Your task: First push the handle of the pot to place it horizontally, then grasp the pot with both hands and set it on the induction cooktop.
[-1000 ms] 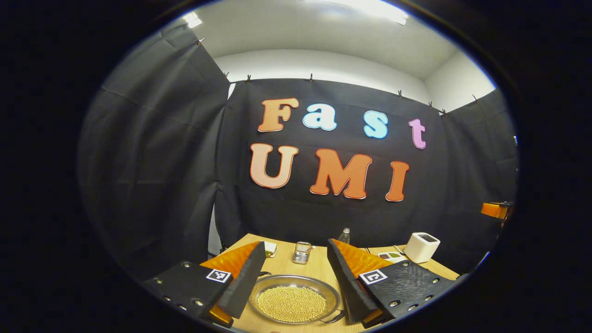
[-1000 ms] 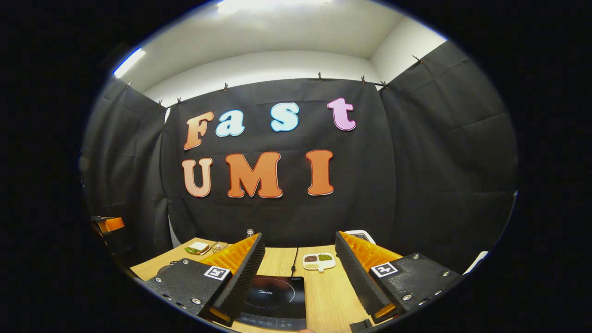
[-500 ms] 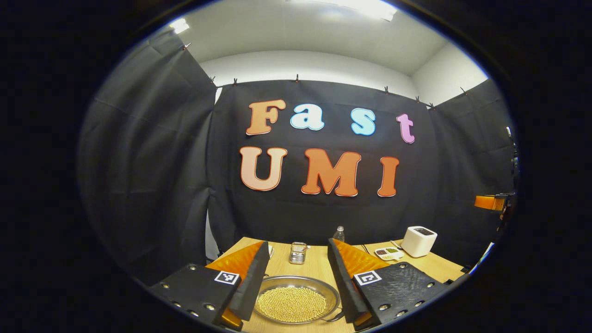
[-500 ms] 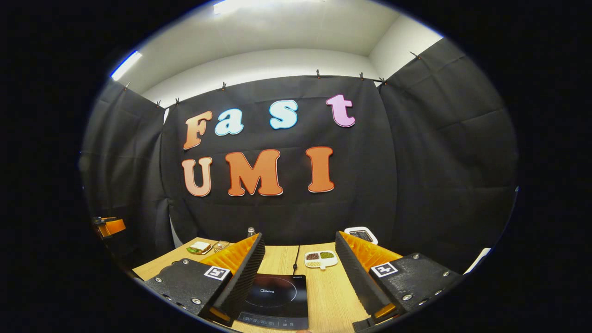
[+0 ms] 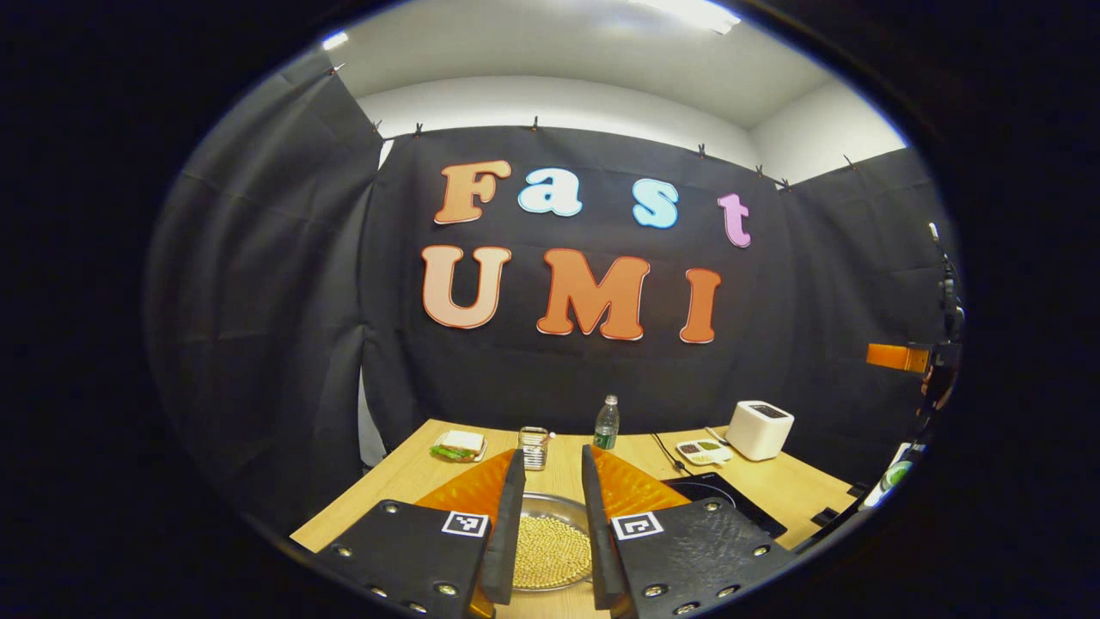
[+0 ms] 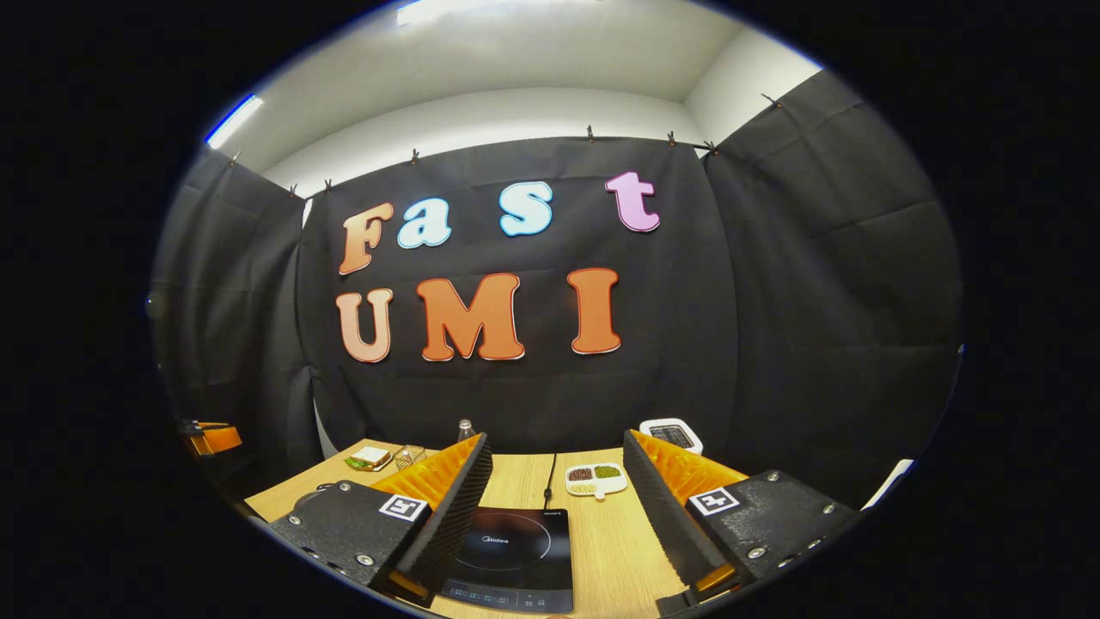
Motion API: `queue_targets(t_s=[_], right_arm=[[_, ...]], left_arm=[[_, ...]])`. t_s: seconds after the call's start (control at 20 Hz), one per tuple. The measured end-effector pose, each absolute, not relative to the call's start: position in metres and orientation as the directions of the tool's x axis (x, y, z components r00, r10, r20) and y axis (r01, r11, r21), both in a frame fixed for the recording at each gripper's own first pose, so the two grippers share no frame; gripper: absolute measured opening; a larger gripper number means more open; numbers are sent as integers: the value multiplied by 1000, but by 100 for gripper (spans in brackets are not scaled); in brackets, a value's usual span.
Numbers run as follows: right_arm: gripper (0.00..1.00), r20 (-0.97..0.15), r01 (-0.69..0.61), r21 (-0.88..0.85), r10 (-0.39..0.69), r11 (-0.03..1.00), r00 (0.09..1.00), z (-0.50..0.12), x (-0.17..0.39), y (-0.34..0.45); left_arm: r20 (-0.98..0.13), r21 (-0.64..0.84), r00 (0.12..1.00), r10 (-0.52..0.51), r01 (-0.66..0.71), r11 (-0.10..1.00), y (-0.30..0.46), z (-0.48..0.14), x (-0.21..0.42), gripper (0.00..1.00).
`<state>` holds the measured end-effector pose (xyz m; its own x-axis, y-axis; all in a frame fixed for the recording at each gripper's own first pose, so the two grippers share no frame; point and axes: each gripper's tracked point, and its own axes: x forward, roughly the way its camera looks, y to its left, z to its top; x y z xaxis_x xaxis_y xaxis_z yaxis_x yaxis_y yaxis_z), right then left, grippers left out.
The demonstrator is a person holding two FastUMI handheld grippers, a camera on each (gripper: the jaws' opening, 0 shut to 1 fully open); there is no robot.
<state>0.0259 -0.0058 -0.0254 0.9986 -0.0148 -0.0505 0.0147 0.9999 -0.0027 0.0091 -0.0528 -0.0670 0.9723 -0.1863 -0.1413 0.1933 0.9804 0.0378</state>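
Observation:
A shallow metal pot full of yellow beans sits on the wooden table, straight ahead of my left gripper. I see it through the narrow gap between the fingers, which hold nothing; its handle is hidden behind them. The black induction cooktop lies to the pot's right. In the right gripper view the cooktop lies just below my right gripper, whose fingers stand wide open and empty. Each gripper's orange body shows at the other view's edge: the right gripper, the left gripper.
At the back of the table stand a sandwich plate, a glass, a water bottle, a divided snack tray and a white box appliance. The cooktop's cord runs toward the wall.
My left gripper's fingers have drawn much closer together, and its view has swung to show more of the table and the cooktop. The right gripper has barely moved.

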Motion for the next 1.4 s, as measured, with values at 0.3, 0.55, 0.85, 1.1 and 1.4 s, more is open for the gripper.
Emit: queue_targets(t_s=[0.3, 0.55, 0.85, 1.1, 1.4], right_arm=[[95, -66, 17, 13, -16, 1000, 998, -33, 30, -9], [95, -69, 26, 16, -25, 1000, 997, -38, 32, -14], [95, -89, 32, 21, -30, 999, 996, -51, 34, -19], [100, -106, 40, 37, -36, 999, 994, -61, 38, -23], [95, -127, 48, 31, -44, 998, 991, -70, 37, -29]], left_arm=[[-253, -8, 949, -189, 193, 981, -48, -117, 7, 11], [-359, -20, 914, -191, 197, 980, -46, -164, -4, 2], [-514, -1, 834, -199, 232, 973, -51, -228, -29, 2], [-609, 15, 764, -214, 281, 960, -61, -274, -49, 2], [-687, -3, 685, -243, 332, 943, -77, -319, -60, 2]])
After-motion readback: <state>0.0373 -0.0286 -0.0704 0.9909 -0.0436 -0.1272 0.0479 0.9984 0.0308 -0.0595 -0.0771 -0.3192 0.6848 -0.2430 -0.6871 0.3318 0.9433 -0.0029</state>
